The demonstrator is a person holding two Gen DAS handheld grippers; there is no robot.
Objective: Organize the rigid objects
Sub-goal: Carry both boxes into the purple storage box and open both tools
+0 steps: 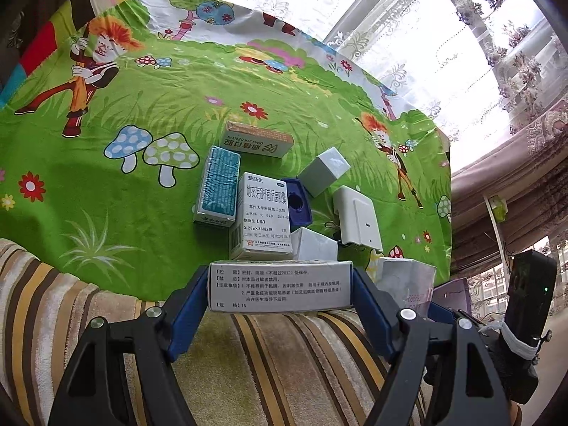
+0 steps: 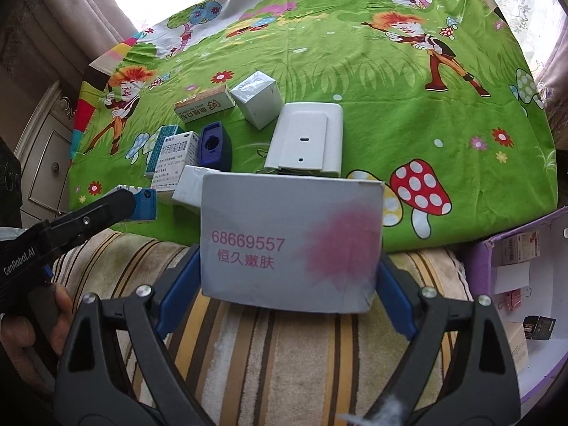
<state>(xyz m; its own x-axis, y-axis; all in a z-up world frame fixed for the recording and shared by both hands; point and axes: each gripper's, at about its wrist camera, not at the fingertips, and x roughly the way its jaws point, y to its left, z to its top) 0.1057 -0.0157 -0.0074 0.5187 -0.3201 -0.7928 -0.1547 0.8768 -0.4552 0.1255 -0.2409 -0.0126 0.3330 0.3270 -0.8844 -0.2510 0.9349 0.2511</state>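
My left gripper [image 1: 280, 287] is shut on a white medicine box [image 1: 280, 285] with black print, its blue pads [image 1: 191, 294] pressing both ends, above the striped cushion edge. My right gripper [image 2: 289, 280] is shut on a larger grey box [image 2: 291, 241] with a pink blotch and red digits. That grey box [image 1: 404, 280] also shows just right of my left one. In the right wrist view the left gripper [image 2: 138, 198] comes in from the left. More boxes lie in a cluster on the green cartoon cloth [image 1: 142, 106]: a teal box [image 1: 216, 188], a white medicine box [image 1: 264, 213], an orange-edged box [image 1: 257, 140].
A dark blue holder [image 2: 214, 145], a grey cube box [image 2: 257, 97], a white plastic device [image 2: 307, 138] and a small white box [image 2: 190, 184] lie in the same cluster. A purple open box [image 2: 475, 259] with several small items stands at the right. Striped cushion [image 2: 284, 355] runs along the front.
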